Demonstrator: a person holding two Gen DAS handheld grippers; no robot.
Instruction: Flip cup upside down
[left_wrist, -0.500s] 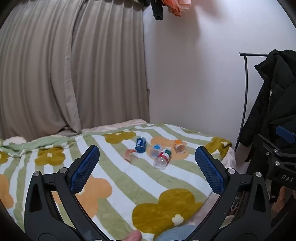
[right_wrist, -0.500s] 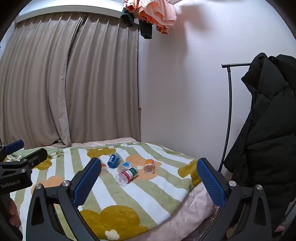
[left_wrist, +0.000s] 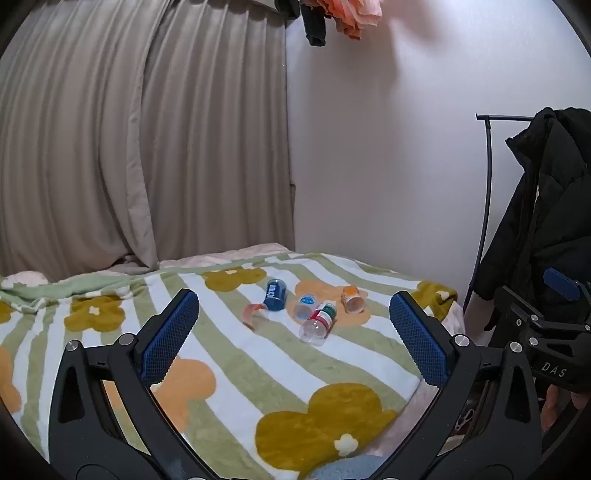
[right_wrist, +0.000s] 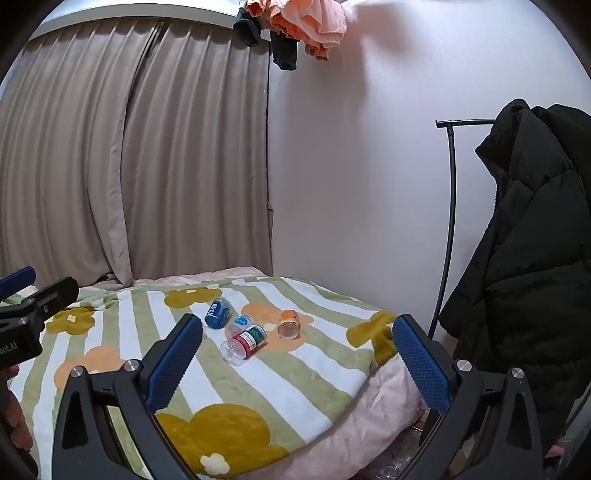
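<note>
Several small cups lie on their sides on a flowered, striped blanket (left_wrist: 229, 369). They are a blue cup (left_wrist: 275, 295), a clear cup with blue print (left_wrist: 306, 305), a clear cup with a red and green band (left_wrist: 319, 323), an orange cup (left_wrist: 351, 299) and a pinkish cup (left_wrist: 255, 314). My left gripper (left_wrist: 292, 297) is open and empty, well short of them. The right wrist view shows the blue cup (right_wrist: 218, 314), the banded cup (right_wrist: 245, 341) and the orange cup (right_wrist: 289, 325). My right gripper (right_wrist: 297, 321) is open, empty and short of them too.
The bed's right edge drops off over a pink duvet (right_wrist: 369, 413). A black coat (right_wrist: 524, 280) hangs on a rack (right_wrist: 448, 221) at the right. Beige curtains (left_wrist: 129, 147) and a white wall (left_wrist: 388, 166) stand behind the bed. Clothes (right_wrist: 306, 22) hang overhead.
Both views have shifted only slightly. The cups lie where they were and both grippers stay open.
</note>
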